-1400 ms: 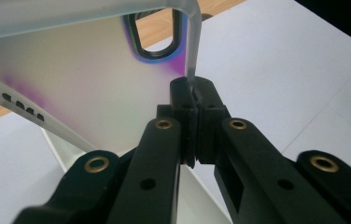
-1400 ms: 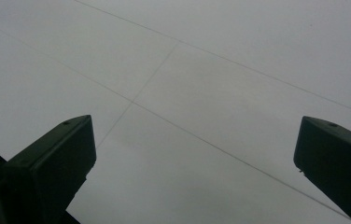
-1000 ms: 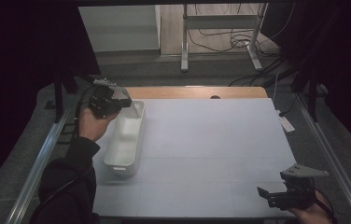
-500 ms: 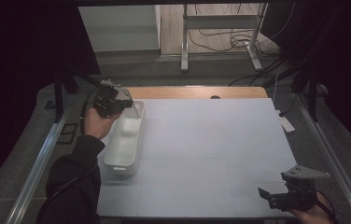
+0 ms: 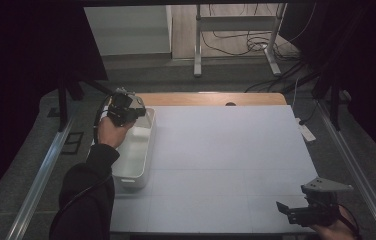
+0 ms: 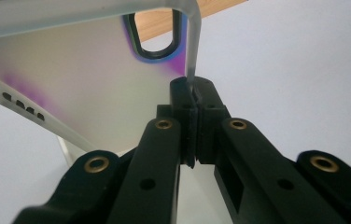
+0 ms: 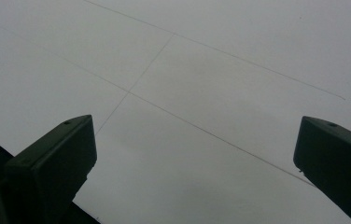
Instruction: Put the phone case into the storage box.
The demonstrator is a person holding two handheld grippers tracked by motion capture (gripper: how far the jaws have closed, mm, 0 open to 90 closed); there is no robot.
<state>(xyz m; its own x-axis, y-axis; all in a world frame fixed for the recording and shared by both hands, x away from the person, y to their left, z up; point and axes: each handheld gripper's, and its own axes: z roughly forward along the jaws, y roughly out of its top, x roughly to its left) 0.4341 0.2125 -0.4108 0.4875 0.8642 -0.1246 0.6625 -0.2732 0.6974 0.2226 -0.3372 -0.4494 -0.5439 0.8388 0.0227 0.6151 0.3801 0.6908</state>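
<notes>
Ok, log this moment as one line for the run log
left gripper: shut on white bin rim, far end | right gripper: open, empty, over table near corner

The tub lies along the left edge of the table. The left gripper is at its far end; the right gripper is at the near right corner.

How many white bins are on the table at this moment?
1. The white bin lies along the left edge of the table; the left gripper is clamped on the rim at its far end. The right gripper hovers open near the front right corner.
</notes>
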